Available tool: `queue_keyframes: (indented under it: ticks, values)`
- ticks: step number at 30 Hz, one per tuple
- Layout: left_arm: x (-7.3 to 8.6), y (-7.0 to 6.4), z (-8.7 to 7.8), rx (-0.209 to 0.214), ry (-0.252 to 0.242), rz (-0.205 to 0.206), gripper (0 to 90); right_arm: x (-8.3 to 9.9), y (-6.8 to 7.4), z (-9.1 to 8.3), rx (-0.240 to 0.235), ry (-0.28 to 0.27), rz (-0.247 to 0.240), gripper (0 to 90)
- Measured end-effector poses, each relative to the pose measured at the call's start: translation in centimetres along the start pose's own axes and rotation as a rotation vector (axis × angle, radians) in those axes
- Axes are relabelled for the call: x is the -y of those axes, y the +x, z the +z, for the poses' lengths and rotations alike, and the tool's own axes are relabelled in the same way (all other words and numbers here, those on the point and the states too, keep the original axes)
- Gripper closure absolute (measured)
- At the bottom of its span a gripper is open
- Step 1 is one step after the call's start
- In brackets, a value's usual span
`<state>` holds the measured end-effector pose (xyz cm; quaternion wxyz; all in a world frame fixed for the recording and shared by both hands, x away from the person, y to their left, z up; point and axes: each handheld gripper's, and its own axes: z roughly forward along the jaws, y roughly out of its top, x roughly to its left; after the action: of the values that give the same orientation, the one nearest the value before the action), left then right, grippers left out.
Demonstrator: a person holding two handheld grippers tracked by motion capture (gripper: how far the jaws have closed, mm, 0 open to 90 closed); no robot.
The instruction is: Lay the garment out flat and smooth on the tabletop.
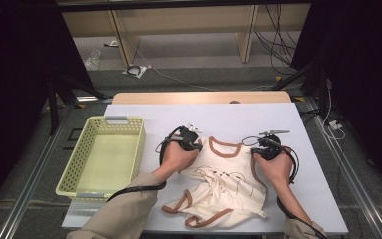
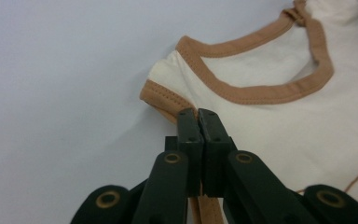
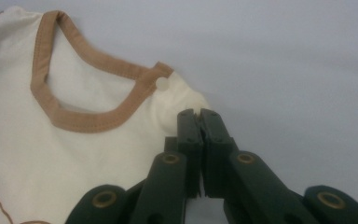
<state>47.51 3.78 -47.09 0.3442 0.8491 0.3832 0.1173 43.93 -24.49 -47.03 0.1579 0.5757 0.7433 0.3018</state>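
A cream baby bodysuit with brown trim lies on the white table, neckline toward the far side. My left gripper is at its left shoulder, and in the left gripper view the gripper is shut on the brown-edged shoulder of the bodysuit. My right gripper is at the right shoulder; in the right gripper view it is shut on the cream shoulder fabric beside a small snap button.
A pale yellow plastic basket with nothing in it stands at the left of the table. Bare white surface lies beyond the bodysuit and to its right. Black frames and cables stand around the table on the floor.
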Motion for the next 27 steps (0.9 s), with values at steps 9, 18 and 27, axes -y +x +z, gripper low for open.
queue_keyframes:
  ticks: [9,18,27]
  values:
    - [-0.6,-0.2,-3.0,0.012,-0.113,-0.009,88.2,-0.6,0.8,-1.8,0.016,-0.122,-0.032,88.4]
    - [-1.0,0.0,-6.1,0.004,-0.227,-0.003,88.1,-1.4,2.3,-4.3,0.032,-0.269,-0.076,88.4]
    - [-0.5,0.1,-8.7,0.008,-0.301,0.007,88.1,-1.4,4.0,-6.6,0.029,-0.362,-0.123,88.4]
